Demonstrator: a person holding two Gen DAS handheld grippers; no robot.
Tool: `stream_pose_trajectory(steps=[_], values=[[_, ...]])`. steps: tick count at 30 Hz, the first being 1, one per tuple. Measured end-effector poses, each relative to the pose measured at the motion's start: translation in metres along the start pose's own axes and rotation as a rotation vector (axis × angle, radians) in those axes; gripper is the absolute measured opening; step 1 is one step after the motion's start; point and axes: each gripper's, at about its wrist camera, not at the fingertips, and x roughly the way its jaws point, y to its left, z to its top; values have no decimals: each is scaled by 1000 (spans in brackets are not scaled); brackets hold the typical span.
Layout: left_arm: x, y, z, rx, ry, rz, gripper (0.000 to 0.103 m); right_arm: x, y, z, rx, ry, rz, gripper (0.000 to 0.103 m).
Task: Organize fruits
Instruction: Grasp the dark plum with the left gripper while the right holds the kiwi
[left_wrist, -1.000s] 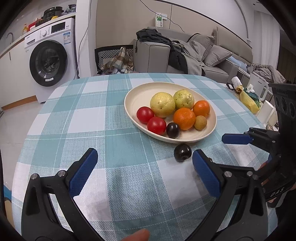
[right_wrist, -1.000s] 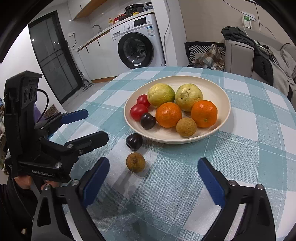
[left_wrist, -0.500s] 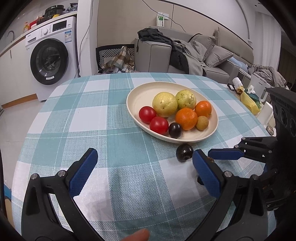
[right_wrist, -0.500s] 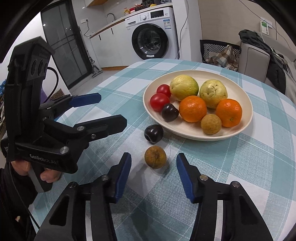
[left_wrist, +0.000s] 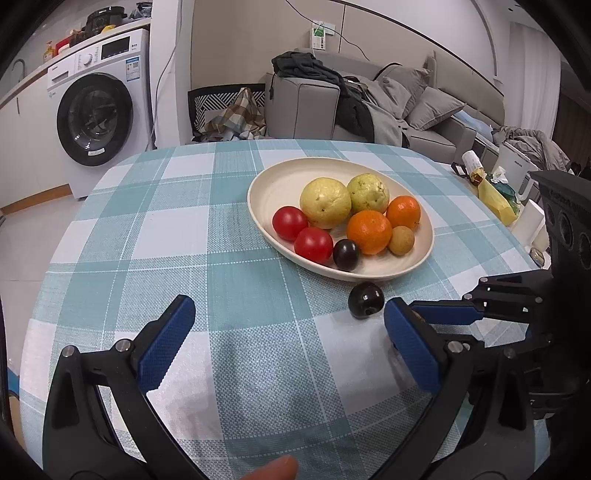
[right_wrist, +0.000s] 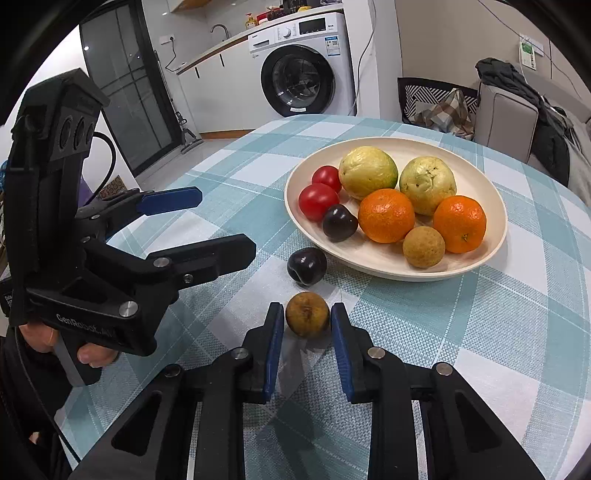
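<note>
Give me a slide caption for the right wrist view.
Right gripper closing around a brown fruit beside a dark plum, near the fruit plate.

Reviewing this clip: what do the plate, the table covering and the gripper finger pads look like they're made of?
Plate: cream, matte, no glaze shine; possibly melamine or bamboo fibre, though ceramic isn't ruled out. Table covering: teal-and-white check with a visible mesh weave, likely woven vinyl or coated fabric. Finger pads of the right gripper: blue, matte, probably rubber or soft plastic on black rigid arms.
</note>
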Motion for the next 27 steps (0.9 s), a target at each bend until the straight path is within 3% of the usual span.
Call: stream_pose_trajectory(steps=[13, 27], values=[[24, -17, 1, 30, 90, -18, 102, -25, -21, -1, 60, -78, -70, 26], [41, -19, 0, 18, 151, 49, 102, -26, -30, 0, 64, -53, -121, 26]])
